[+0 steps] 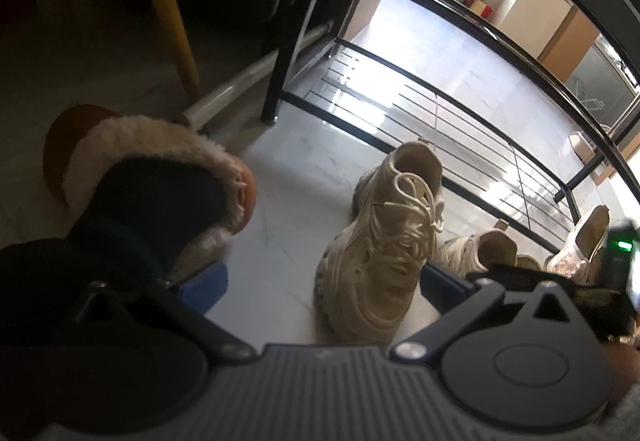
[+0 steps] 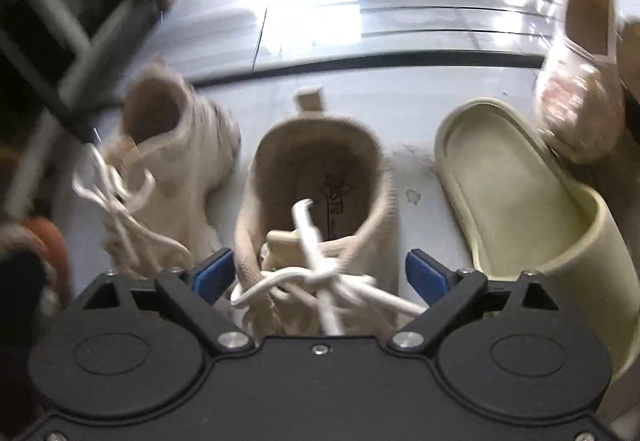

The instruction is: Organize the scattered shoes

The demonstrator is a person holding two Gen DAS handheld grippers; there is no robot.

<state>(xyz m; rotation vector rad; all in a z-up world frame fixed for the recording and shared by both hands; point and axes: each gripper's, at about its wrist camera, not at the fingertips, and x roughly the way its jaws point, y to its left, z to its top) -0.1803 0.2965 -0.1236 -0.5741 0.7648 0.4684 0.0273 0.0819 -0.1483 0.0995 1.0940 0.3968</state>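
The right gripper (image 2: 318, 273) is spread wide, its blue fingertips (image 2: 210, 271) set on either side of a cream laced sneaker (image 2: 316, 193) without touching it. That sneaker stands on the pale floor (image 2: 360, 109), heel toward the black wire rack (image 2: 400, 59). A matching sneaker (image 2: 168, 145) is seen just to its left; a pale slide sandal (image 2: 516, 201) lies to its right, with a pink shoe (image 2: 576, 105) beyond it.

The left gripper (image 1: 320, 287) is also spread wide — a cream sneaker (image 1: 384, 245) stands between and ahead of its fingers, ungripped. A fur-lined slipper (image 1: 160, 177) is seen at the left, partly covering the left finger.
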